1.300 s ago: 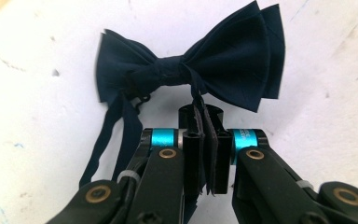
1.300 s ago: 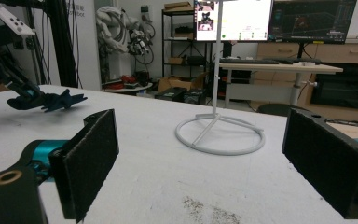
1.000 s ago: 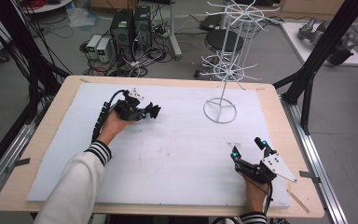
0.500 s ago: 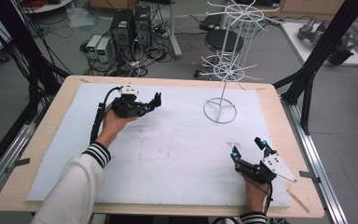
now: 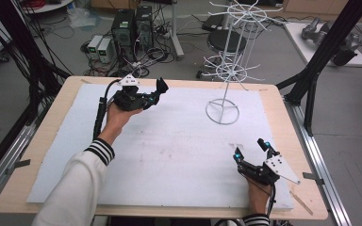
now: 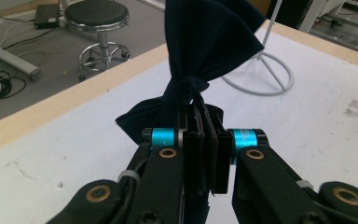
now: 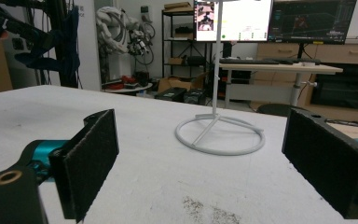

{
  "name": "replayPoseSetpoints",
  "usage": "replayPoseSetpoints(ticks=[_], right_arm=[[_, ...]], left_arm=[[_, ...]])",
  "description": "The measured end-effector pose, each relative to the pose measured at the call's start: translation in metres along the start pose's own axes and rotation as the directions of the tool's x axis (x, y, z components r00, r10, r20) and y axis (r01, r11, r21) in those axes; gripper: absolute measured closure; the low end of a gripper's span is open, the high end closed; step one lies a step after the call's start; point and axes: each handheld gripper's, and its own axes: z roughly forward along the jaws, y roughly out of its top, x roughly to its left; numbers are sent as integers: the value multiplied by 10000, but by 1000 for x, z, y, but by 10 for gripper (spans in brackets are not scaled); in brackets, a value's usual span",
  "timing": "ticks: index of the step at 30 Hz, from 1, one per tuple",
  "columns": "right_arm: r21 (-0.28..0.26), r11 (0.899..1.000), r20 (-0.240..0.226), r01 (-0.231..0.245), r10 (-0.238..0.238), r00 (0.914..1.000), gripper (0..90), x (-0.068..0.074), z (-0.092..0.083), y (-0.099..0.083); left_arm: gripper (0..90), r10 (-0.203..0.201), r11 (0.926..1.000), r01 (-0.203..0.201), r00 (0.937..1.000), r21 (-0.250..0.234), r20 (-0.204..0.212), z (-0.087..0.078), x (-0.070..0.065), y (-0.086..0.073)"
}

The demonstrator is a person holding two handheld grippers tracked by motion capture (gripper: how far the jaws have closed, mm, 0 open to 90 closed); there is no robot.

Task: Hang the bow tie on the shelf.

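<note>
The left gripper, clamped on the knot of a dark bow tie above the surface's far-left part, could snag the loose wings on the wire rack, while the right gripper rests wide open and empty near the near-right corner.

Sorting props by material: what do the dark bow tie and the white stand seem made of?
Bow tie: soft matte navy fabric, possibly velvety; it folds and bunches at its knot. Stand: thin wire, probably metal, coated smooth white, with a ring base and slim prongs.
</note>
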Motion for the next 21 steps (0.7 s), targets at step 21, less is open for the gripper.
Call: replayPoseSetpoints(ticks=[21], right_arm=[[-17, 10000, -21, -21, 21, 10000, 98, 0, 0, 0]], left_arm=[[869, -119, 9969, 142, 9995, -769, 306, 12, -16, 34]])
